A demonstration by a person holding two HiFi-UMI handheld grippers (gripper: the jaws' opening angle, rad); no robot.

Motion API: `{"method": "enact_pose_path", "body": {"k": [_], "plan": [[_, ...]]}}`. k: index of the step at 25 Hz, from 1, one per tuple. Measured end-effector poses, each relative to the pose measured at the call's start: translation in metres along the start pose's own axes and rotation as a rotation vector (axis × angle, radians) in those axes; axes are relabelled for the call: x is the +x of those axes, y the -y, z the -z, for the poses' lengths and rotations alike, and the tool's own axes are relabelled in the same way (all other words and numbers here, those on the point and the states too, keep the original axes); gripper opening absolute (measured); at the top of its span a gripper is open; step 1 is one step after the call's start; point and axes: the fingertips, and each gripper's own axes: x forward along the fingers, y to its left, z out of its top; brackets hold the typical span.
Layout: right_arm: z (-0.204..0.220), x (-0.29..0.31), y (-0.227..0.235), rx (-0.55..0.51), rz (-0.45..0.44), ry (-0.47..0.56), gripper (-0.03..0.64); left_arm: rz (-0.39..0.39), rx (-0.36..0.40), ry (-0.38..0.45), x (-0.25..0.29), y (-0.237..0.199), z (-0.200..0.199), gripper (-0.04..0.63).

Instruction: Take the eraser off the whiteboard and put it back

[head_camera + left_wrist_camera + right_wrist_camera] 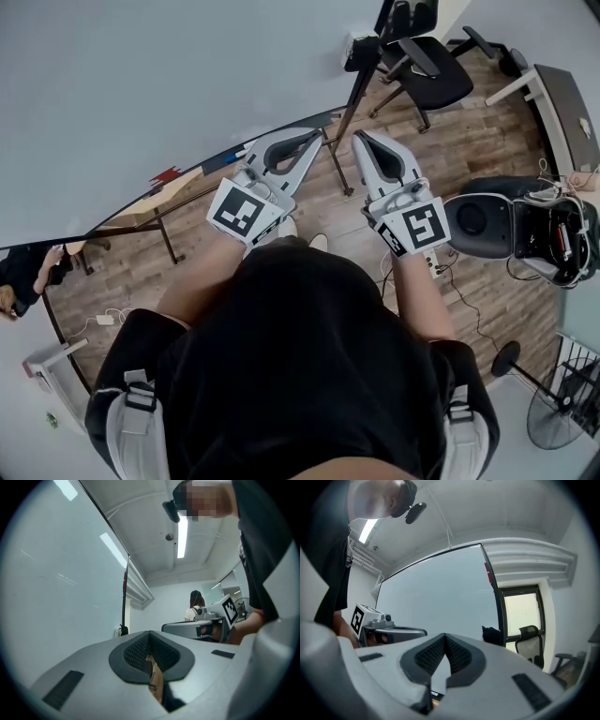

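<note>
The big whiteboard (141, 94) stands on a black frame in front of me and fills the upper left of the head view. A small dark block (490, 633), maybe the eraser, sticks to the board's right edge; it is the dark block (362, 53) in the head view. Both grippers point level at the board's lower edge, side by side and short of that block. My left gripper (319, 134) is shut with nothing between its pads, its tips (150, 633) meeting. My right gripper (359, 138) is also shut and empty, its tips (444, 635) touching.
A black office chair (427, 70) and a desk (562, 103) stand at the back right. A black-and-white case (506, 220) with cables lies on the wooden floor at right, a fan (553, 412) below it. A person (19, 272) sits at far left.
</note>
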Motion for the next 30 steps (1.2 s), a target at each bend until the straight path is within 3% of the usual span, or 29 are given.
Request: {"method": "enact_pose_path", "body": {"k": [13,30], "plan": [[0.002,0.023,-0.003,0.030,0.025,-0.016,0.002,0.012,-0.022,0.005,-0.007,-0.026,0.004,-0.005],[0.000,0.026,-0.004,0.022,0.024,-0.016,0.002,0.028,-0.029,0.005,-0.003,-0.027,0.004,-0.005]]}}
